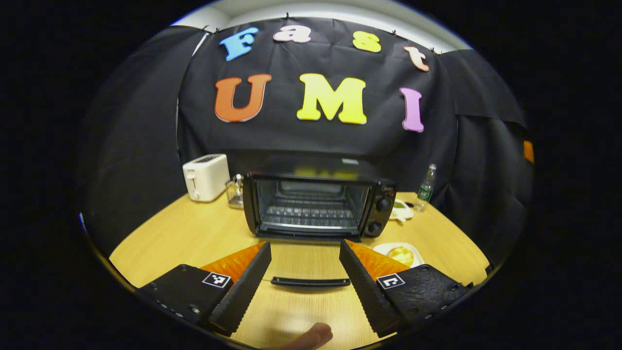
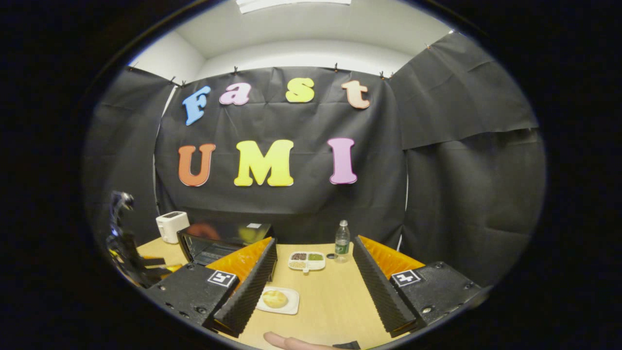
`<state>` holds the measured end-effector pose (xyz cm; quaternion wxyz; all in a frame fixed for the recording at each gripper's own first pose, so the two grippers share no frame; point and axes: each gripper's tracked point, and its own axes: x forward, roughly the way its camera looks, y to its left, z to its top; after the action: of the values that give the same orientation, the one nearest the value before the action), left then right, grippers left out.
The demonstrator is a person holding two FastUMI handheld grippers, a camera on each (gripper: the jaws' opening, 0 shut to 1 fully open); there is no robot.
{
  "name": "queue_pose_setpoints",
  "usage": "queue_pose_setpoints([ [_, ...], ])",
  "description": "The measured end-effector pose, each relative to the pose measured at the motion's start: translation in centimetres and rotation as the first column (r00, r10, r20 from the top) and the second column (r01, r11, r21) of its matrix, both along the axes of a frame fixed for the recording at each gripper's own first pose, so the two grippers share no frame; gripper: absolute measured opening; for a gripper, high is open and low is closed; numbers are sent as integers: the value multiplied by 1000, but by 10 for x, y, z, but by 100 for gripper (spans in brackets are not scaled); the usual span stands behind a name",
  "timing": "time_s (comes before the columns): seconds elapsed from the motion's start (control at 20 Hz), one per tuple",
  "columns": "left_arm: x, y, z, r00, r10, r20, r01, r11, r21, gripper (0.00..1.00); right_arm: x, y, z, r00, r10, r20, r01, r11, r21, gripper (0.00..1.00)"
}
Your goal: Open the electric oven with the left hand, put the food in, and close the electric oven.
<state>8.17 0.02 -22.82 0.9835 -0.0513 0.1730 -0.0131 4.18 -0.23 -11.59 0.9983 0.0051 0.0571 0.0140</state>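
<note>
Electric oven (image 1: 316, 204): door down, on desk (image 1: 184, 233). Food (image 2: 275, 298): on plate. Left hand-held gripper (image 1: 305, 277), right hand-held gripper (image 2: 315, 291): fingers apart, empty.

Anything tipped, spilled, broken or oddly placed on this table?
Nothing stands out. The oven is open, its door handle low between the left tongs. The food plate, divided dish and bottle sit upright and tidy.

table (image 1: 194, 233): smooth wood | oven (image 1: 318, 201): glossy black, metal rack | toaster (image 1: 206, 177): white plastic
</note>
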Motion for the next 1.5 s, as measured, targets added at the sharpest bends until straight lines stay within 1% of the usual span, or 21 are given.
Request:
queue_pose_setpoints([
  [0.15, -18, 14, 60, 995, 19, 96, -21, 1000, 14, 93, 16, 10, -26, 1000, 9, -23, -9, 1000, -24, 97],
  [0.3, -35, 30, 115, 979, 51, 197, -59, 998, 32, 93, 35, 23, -61, 998, 21, -52, -24, 998, -50, 97],
  [0.35, -42, 33, 128, 974, 54, 221, -65, 997, 43, 93, 42, 28, -74, 998, 28, -64, -31, 998, -47, 100],
  [0.45, -58, 37, 152, 961, 67, 270, -90, 993, 73, 94, 56, 40, -104, 993, 50, -103, -54, 998, -37, 97],
  [0.6, -77, 37, 174, 946, 72, 316, -110, 989, 102, 94, 77, 56, -149, 984, 72, -163, -78, 997, -29, 98],
  [0.7, -86, 36, 178, 944, 75, 321, -115, 987, 108, 93, 89, 63, -174, 977, 74, -199, -81, 996, -23, 98],
  [0.75, -88, 37, 179, 942, 80, 325, -120, 987, 103, 82, 93, 70, -185, 972, 87, -218, -92, 996, -11, 98],
  [0.8, -89, 35, 179, 940, 71, 335, -110, 989, 101, 92, 96, 79, -198, 965, 107, -240, -108, 994, 7, 100],
  [0.85, -87, 36, 180, 935, 65, 347, -106, 989, 99, 92, 99, 87, -211, 957, 124, -262, -120, 992, 29, 98],
  [0.9, -85, 40, 177, 934, 71, 349, -109, 990, 91, 92, 102, 95, -225, 948, 139, -286, -132, 990, 42, 98],
  [1.0, -80, 49, 161, 941, 93, 324, -123, 990, 73, 92, 107, 103, -249, 931, 140, -336, -137, 990, 31, 97],
  [1.1, -74, 58, 152, 948, 108, 299, -137, 987, 80, 92, 111, 107, -267, 916, 138, -377, -136, 990, 33, 98],
  [1.15, -72, 65, 147, 949, 123, 290, -154, 985, 85, 92, 114, 109, -274, 907, 140, -397, -136, 990, 38, 100],
  [1.2, -70, 68, 145, 949, 130, 286, -161, 983, 88, 92, 115, 111, -281, 901, 144, -410, -135, 990, 49, 98],
  [1.3, -63, 67, 143, 949, 106, 298, -145, 983, 109, 93, 116, 114, -293, 885, 150, -442, -138, 989, 60, 98],
  [1.35, -61, 69, 141, 949, 104, 297, -144, 983, 117, 92, 116, 117, -299, 874, 157, -459, -147, 987, 58, 100],
  [1.5, -59, 72, 133, 955, 101, 279, -140, 982, 124, 93, 117, 120, -314, 850, 153, -504, -148, 988, 50, 100],
])
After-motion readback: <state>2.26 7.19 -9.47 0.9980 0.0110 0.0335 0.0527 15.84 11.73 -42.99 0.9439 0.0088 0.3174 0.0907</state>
